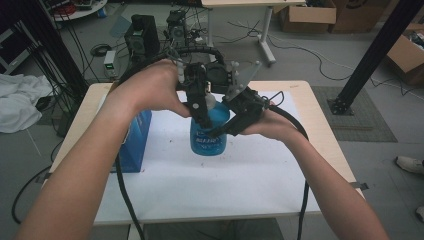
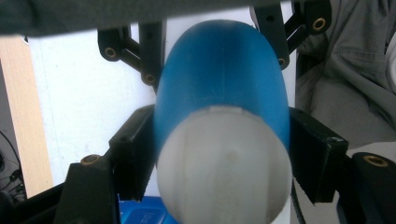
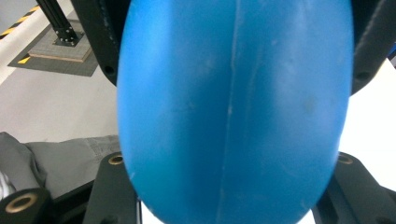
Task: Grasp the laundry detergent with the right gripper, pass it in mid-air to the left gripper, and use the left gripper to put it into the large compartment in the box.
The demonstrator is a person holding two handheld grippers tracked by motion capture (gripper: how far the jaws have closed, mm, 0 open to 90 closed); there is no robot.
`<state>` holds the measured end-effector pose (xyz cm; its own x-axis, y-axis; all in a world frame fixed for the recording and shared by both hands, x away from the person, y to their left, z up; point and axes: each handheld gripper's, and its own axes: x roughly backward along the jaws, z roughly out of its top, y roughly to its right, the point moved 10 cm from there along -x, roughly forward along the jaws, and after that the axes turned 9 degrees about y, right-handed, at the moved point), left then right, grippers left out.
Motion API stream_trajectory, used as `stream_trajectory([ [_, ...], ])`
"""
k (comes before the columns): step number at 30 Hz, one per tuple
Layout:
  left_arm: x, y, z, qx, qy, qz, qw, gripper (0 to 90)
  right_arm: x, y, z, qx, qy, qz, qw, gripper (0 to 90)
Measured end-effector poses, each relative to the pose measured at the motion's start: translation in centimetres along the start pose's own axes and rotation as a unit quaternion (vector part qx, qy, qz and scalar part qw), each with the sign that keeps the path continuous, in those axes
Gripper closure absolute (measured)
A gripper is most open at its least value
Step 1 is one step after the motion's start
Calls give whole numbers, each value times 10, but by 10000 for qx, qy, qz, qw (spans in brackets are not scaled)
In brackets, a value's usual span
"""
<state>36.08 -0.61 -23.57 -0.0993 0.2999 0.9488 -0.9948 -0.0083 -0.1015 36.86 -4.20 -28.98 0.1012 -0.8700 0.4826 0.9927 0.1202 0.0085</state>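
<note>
- Bottle [image 1: 207, 132], blue with a white cap [image 1: 210, 101], stands upright on the white mat [image 1: 200, 185] at table centre; a blue box [image 1: 134, 142] sits at its 9 o'clock, just beside it.
- Right gripper [image 1: 227, 129] comes in from the bottle's 3 o'clock, jaws clamped on the blue body. In the right gripper view the body [image 3: 233, 112] sits squarely between the jaws.
- Left gripper [image 1: 202, 112] comes down from 12 o'clock onto the top. In the left gripper view the cap [image 2: 224, 163] lies between its two pads [image 2: 133, 158], which sit right at the cap's flanks; I read them as pinching it, though contact is hard to confirm at this blur.
- Step in hand, as I judge it: unscrewing the cap while the body is held.
- To do it well: keep the right grip firm and the base flat on the mat, so the bottle does not spin.
- Centre the left pads on the cap, not the shoulder.
- Turn about the bottle's axis, without levering sideways.
- Risk: slip on the smooth cap; tilt could spill.
</note>
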Motion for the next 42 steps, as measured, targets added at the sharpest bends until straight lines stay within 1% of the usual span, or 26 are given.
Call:
stream_trajectory([
  [4,-1,-1,0,1,-7,59,10000,366,0,1,-1,14,-23,-10,10000,460],
  [6,-1,-2,0,-45,-32,82,10000,378,0,1,-1,12,-39,-1,10000,460],
  [12,-1,-3,0,-56,-80,149,9998,383,-1,1,-1,-76,-56,-37,9999,459],
  [15,1,-5,1,-119,-64,178,9997,385,0,3,0,-50,0,-72,10000,453],
  [16,1,-5,1,-122,-50,172,9998,386,0,4,0,-4,23,-90,10000,449],
  [19,2,-5,0,-107,-50,157,9998,387,-1,4,2,-2,104,-79,9999,440],
  [21,2,-5,-1,-86,-40,140,9999,386,-2,4,2,-25,135,-41,9999,417],
  [22,3,-5,-2,-80,-62,131,9999,387,-1,6,2,-35,172,-114,9998,347],
  [23,3,-5,-2,-54,-58,119,9999,387,0,8,4,-97,246,-202,9994,275],
  [24,4,-5,-3,-25,-65,115,9999,387,1,9,4,-185,301,-211,9992,232],
  [25,4,-6,-3,18,-74,109,9999,387,2,9,5,-230,324,-206,9990,210],
  [26,5,-6,-3,30,-90,100,9999,387,4,11,4,-219,337,-266,9988,178],
  [27,6,-6,-3,121,-83,106,9998,388,5,12,3,-231,330,-325,9987,142],
  [28,8,-7,-4,153,-128,118,9997,388,6,14,1,-242,276,-351,9987,155],
  [29,8,-7,-4,153,-128,118,9997,388,7,16,-4,-217,132,-406,9989,147],
  [30,12,-9,-5,300,-172,174,9993,388,8,18,-9,-170,-10,-517,9985,147],
  [31,14,-11,-6,393,-208,195,9988,388,10,19,-13,-183,-112,-544,9983,148],
  [33,19,-15,-9,684,-273,251,9970,388,15,21,-23,-288,-264,-611,9974,148],
  [34,19,-15,-9,684,-273,251,9970,388,18,22,-28,-310,-349,-629,9969,150],
  [35,26,-20,-14,962,-350,310,9943,388,21,23,-32,-352,-424,-657,9963,151],
  [36,29,-22,-17,1121,-365,350,9924,388,25,25,-37,-372,-503,-728,9954,152],
  [37,32,-25,-20,1316,-402,383,9898,388,29,27,-43,-409,-620,-781,9942,152],
  [39,38,-30,-28,1705,-447,456,9833,388,38,30,-53,-491,-824,-896,9913,157],
  [40,38,-30,-28,1705,-447,456,9833,388,42,32,-59,-508,-947,-943,9897,159],
  [41,45,-36,-36,2077,-489,535,9755,388,47,32,-64,-558,-1060,-979,9880,175],
  [42,48,-38,-41,2279,-524,572,9706,388,51,34,-70,-575,-1170,-1012,9863,180],
])
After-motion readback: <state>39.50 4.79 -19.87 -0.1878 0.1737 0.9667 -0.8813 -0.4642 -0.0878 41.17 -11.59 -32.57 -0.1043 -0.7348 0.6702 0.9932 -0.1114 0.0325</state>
